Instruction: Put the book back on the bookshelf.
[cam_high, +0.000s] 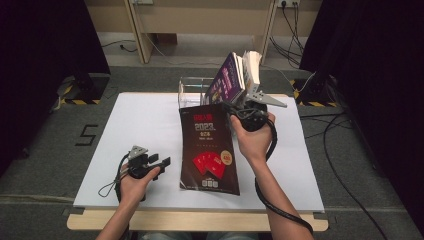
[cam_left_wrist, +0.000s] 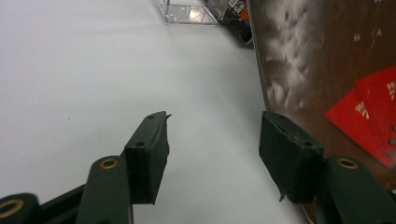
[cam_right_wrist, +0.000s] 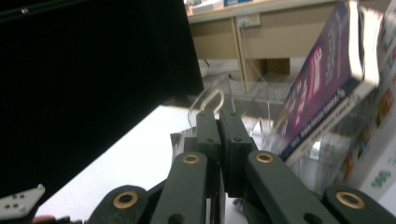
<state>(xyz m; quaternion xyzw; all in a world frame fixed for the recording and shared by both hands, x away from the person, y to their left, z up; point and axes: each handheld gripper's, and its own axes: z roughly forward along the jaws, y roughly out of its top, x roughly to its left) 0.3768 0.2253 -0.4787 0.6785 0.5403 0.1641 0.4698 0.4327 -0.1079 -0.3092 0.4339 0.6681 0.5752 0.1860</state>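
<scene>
A dark brown book (cam_high: 209, 150) with red cards printed on its cover lies on the white board, its far end raised. My right gripper (cam_high: 235, 111) is shut on the book's top right corner; in the right gripper view its jaws (cam_right_wrist: 218, 116) are pressed together. My left gripper (cam_high: 162, 161) rests low on the board just left of the book, open and holding nothing. In the left gripper view its open jaws (cam_left_wrist: 212, 135) point along the book's left edge (cam_left_wrist: 327, 60).
A clear acrylic stand (cam_high: 192, 90) at the board's far edge holds a leaning purple book (cam_high: 225, 80) and others behind it. The purple book (cam_right_wrist: 317, 88) tilts just beyond my right gripper. The white board (cam_high: 145, 130) lies bare to the left. Cables trail on the floor at right.
</scene>
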